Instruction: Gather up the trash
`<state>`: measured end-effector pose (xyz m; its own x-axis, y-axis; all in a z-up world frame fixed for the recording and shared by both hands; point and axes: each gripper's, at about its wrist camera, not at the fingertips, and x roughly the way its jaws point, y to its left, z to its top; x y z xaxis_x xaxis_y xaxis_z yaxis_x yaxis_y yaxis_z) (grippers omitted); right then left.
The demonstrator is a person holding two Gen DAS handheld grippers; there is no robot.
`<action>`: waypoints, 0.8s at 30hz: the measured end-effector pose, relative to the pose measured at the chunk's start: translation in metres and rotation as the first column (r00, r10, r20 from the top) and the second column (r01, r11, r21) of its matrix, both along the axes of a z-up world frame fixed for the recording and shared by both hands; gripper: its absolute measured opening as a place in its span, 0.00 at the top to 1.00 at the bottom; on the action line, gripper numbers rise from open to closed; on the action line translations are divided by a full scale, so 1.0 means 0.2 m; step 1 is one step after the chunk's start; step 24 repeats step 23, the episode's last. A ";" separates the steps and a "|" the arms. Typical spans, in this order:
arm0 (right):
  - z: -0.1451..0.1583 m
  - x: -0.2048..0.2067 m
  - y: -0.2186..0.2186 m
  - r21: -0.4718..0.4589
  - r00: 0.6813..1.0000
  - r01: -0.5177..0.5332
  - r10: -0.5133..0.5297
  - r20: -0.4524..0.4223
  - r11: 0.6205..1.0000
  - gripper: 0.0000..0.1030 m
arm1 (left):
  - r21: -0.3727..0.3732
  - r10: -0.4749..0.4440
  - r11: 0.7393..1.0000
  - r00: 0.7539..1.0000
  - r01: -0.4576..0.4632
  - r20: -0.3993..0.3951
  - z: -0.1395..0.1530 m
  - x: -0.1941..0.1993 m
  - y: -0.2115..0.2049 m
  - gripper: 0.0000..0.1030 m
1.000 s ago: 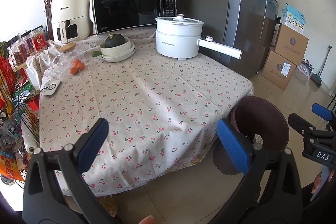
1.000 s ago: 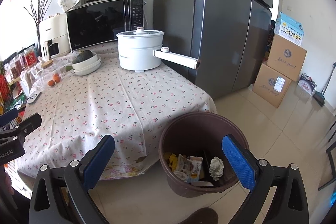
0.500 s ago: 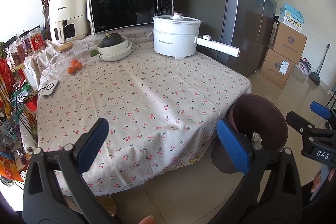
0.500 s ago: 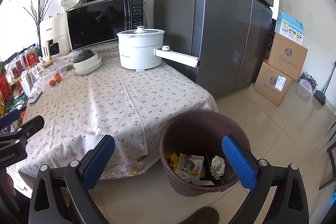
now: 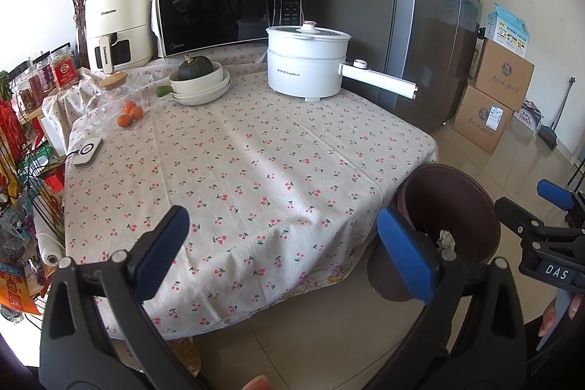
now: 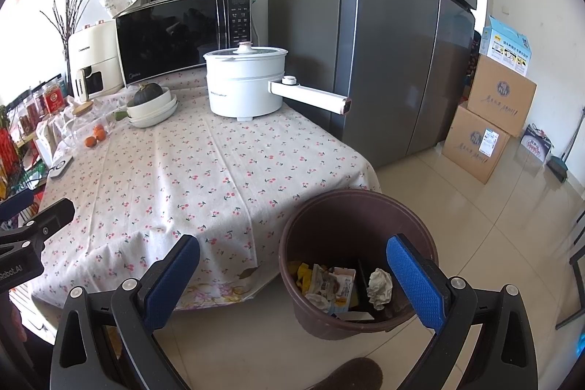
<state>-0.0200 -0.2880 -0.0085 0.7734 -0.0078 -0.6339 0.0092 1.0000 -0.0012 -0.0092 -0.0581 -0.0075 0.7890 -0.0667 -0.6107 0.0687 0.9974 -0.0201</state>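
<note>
Both claws wide, empty: left claw (image 5: 281, 249) over surface (image 5: 234, 163) edge, right claw (image 6: 292, 280) nr brown bin (image 6: 351, 207) w/ crumpled trash (image 6: 379, 284).

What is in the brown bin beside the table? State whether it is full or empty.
Partly filled. The bin stands upright, and only its bottom holds trash: a crumpled paper ball and wrappers; the walls above are bare.

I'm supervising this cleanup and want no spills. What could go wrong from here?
The trash bin stands close against the tablecloth corner, so a swinging open right claw could tip it. The electric pot has a long handle jutting past the table edge, easy to snag.
</note>
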 end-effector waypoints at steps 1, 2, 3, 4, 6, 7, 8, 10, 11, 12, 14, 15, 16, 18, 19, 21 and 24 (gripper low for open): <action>0.00 0.00 0.00 0.000 1.000 0.001 -0.001 -0.001 1.000 0.00 | 0.000 0.000 1.000 1.000 0.000 0.001 0.00 0.00 0.00 0.01; 0.00 0.00 0.00 0.001 1.000 0.001 -0.001 -0.002 1.000 0.00 | 0.001 0.000 1.000 1.000 0.000 0.002 0.00 0.00 0.00 0.01; 0.00 0.00 0.00 0.001 1.000 0.002 -0.002 -0.002 1.000 0.00 | 0.001 -0.001 1.000 1.000 0.001 0.003 0.00 -0.01 0.00 0.01; 0.00 0.00 0.00 0.001 1.000 0.002 -0.002 -0.002 1.000 0.00 | 0.001 -0.002 1.000 1.000 0.002 0.003 0.00 -0.01 -0.01 0.01; 0.00 0.00 0.00 0.001 1.000 0.003 -0.003 -0.003 1.000 0.00 | 0.004 0.000 1.000 1.000 0.000 0.004 0.00 -0.01 -0.01 0.01; 0.00 0.00 0.00 0.001 1.000 0.002 -0.002 -0.003 1.000 0.00 | 0.007 0.004 1.000 1.000 -0.004 0.003 0.00 -0.01 -0.01 0.01; 0.00 0.00 0.00 0.001 1.000 0.002 -0.002 -0.003 1.000 0.00 | 0.007 0.006 1.000 1.000 -0.006 0.003 0.01 -0.01 -0.01 0.01; -0.01 0.00 0.01 -0.002 1.000 0.003 -0.003 -0.004 1.000 0.00 | 0.003 0.011 1.000 1.000 -0.011 0.005 0.01 -0.01 -0.01 0.01; -0.01 0.00 0.01 -0.003 1.000 0.002 -0.002 -0.004 1.000 0.00 | 0.003 0.011 1.000 1.000 -0.011 0.007 0.01 -0.01 -0.01 0.01; -0.01 0.00 0.01 -0.002 1.000 0.002 -0.002 -0.005 1.000 0.00 | 0.007 0.011 1.000 1.000 -0.011 0.009 0.01 -0.01 -0.02 0.01; -0.01 -0.01 0.01 -0.003 1.000 0.002 -0.002 -0.004 1.000 0.00 | 0.018 0.006 1.000 1.000 -0.006 0.017 0.02 -0.02 -0.03 0.01; -0.01 -0.01 0.01 -0.003 1.000 0.002 -0.002 -0.004 1.000 0.00 | 0.023 0.000 1.000 1.000 -0.001 0.019 0.02 -0.02 -0.04 0.01; -0.01 -0.01 0.01 -0.002 1.000 0.003 -0.003 -0.005 1.000 0.00 | 0.028 -0.003 1.000 1.000 0.003 0.022 0.02 -0.03 -0.05 0.01; -0.01 0.00 0.01 -0.001 1.000 0.004 -0.004 -0.005 1.000 0.00 | 0.039 -0.012 0.999 0.999 0.011 0.030 0.02 -0.04 -0.06 0.01; -0.01 0.00 0.01 0.001 1.000 0.004 -0.004 -0.005 1.000 0.00 | 0.048 -0.010 0.999 0.999 0.008 0.033 0.02 -0.04 -0.07 0.01; -0.01 -0.01 0.01 0.001 1.000 0.005 -0.005 -0.004 1.000 0.00 | 0.055 -0.014 0.998 0.999 0.013 0.033 0.01 -0.05 -0.08 0.01; 0.00 0.00 0.01 0.000 1.000 0.005 -0.005 -0.004 1.000 0.00 | 0.050 -0.018 0.999 1.000 0.017 0.022 0.01 -0.04 -0.08 0.01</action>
